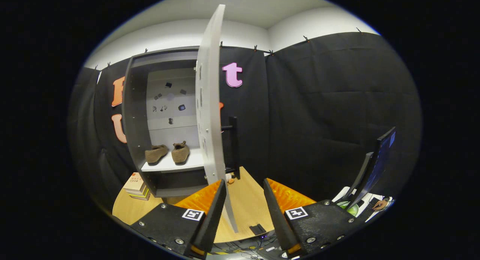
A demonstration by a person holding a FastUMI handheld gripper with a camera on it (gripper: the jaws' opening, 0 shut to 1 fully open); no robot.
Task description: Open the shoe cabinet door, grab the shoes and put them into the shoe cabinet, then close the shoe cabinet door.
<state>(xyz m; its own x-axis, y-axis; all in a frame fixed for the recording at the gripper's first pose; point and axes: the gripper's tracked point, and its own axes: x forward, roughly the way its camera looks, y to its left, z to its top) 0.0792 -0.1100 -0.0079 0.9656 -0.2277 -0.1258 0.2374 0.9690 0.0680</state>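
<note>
Grey shoe cabinet (137,114), open. Its door (210,102) swung wide, edge-on ahead of my gripper (244,200); closing remains. Brown shoes (167,153) already on its shelf. My fingers spread apart, holding nothing, door's lower edge between them.

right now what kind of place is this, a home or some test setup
Likely a staged test booth, not a home: black cloth walls clipped up all round, a lone shoe cabinet on a wooden table, and a monitor off to the side. The gripper is open, holding nothing.
</note>
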